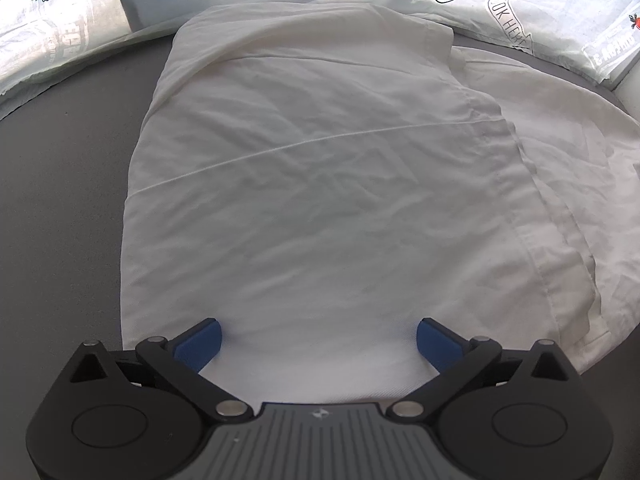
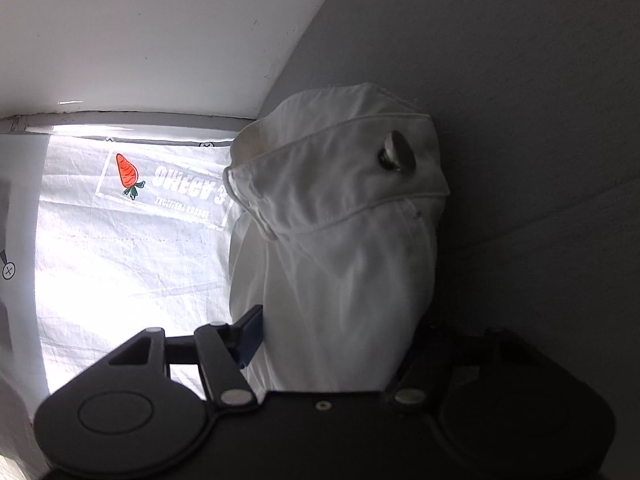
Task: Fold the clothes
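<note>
The left gripper (image 1: 319, 342) hangs over the near edge of the white cotton garment (image 1: 320, 184), which lies folded and rumpled on the dark grey table top (image 1: 60, 208). Its blue pads (image 1: 200, 344) are spread wide, one at each side, with flat cloth beneath the gap and nothing pinched. Beyond the garment lies a thin white printed sheet with orange carrot pictures (image 1: 52, 20).

The right gripper (image 2: 332, 344) has a thick bunch of the same white garment (image 2: 340, 240) rising from between its fingers; the waistband end, with a metal button (image 2: 396, 156), stands uppermost. One blue pad (image 2: 250, 340) lies against the cloth, but the other is hidden, so I cannot tell how firmly it grips.
</note>
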